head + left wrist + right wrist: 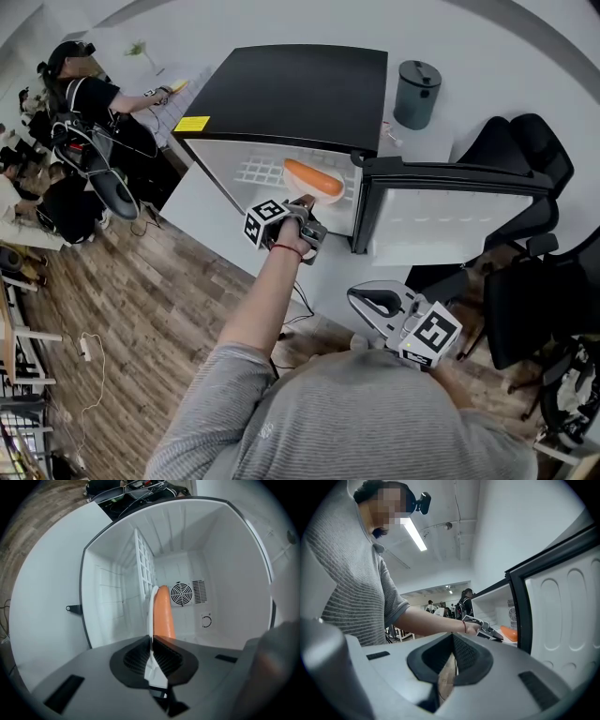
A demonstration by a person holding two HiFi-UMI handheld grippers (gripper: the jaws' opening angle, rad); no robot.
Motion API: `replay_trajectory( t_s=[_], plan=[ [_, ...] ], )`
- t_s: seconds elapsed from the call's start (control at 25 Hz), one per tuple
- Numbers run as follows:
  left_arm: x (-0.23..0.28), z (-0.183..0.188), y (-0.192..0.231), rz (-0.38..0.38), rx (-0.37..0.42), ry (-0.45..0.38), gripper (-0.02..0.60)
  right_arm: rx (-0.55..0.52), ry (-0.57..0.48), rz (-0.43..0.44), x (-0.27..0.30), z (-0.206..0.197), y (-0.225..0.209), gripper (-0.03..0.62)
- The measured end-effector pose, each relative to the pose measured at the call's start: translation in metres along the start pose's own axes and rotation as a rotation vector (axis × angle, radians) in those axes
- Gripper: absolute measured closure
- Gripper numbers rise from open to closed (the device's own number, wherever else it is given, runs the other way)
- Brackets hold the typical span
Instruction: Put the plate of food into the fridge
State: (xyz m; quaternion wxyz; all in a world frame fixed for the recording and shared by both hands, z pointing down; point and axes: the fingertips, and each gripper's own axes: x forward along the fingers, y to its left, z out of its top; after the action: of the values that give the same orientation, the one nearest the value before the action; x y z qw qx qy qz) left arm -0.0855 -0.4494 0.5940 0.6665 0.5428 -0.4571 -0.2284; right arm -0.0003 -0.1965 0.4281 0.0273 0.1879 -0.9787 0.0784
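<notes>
Pinching plate (151,616) rim, left gripper (153,644) fingers, fridge (220,573) walls well clear, right gripper (453,640) fingers together

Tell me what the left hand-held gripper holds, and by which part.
The white plate with orange food, pinched at its near rim by the left hand-held gripper.

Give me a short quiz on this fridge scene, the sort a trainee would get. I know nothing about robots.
1. True or false: the fridge door stands open.
2. What do the fingers of the left gripper grip? A) a bottle B) the white plate, by its rim C) nothing
3. What colour is the food on that plate?
Key: 1 true; 2 B; 3 orange.
</notes>
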Motion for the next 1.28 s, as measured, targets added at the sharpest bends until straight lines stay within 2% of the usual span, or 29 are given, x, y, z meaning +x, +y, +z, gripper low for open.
replay_trajectory(
  t_s=[0.48, 0.72, 1.0, 1.04, 1.12, 1.28],
  plan=[
    [0.024, 0.005, -0.007, 0.017, -0.017, 0.003, 0.555, 0.008, 0.005, -0.012, -0.004, -0.003, -0.003, 0.580],
    [0.030, 0.006, -0.010, 0.013, -0.012, 0.005, 0.555, 0.010, -0.010, -0.062, -0.009, -0.002, -0.012, 0.580],
    [0.030, 0.003, -0.014, -0.004, 0.045, 0.030, 0.551, 0.018, -0.011, -0.068, -0.011, -0.001, -0.015, 0.580],
    [0.030, 0.003, -0.015, -0.013, 0.047, 0.034, 0.545, 0.018, -0.013, -0.069, -0.010, -0.001, -0.015, 0.580],
    [0.029, 0.003, -0.018, -0.034, 0.045, 0.044, 0.490, 0.014, -0.009, -0.056, -0.009, -0.001, -0.013, 0.580],
    [0.026, 0.003, -0.019, -0.046, 0.040, 0.051, 0.456, 0.010, -0.006, -0.040, -0.006, -0.002, -0.010, 0.580]
  ],
)
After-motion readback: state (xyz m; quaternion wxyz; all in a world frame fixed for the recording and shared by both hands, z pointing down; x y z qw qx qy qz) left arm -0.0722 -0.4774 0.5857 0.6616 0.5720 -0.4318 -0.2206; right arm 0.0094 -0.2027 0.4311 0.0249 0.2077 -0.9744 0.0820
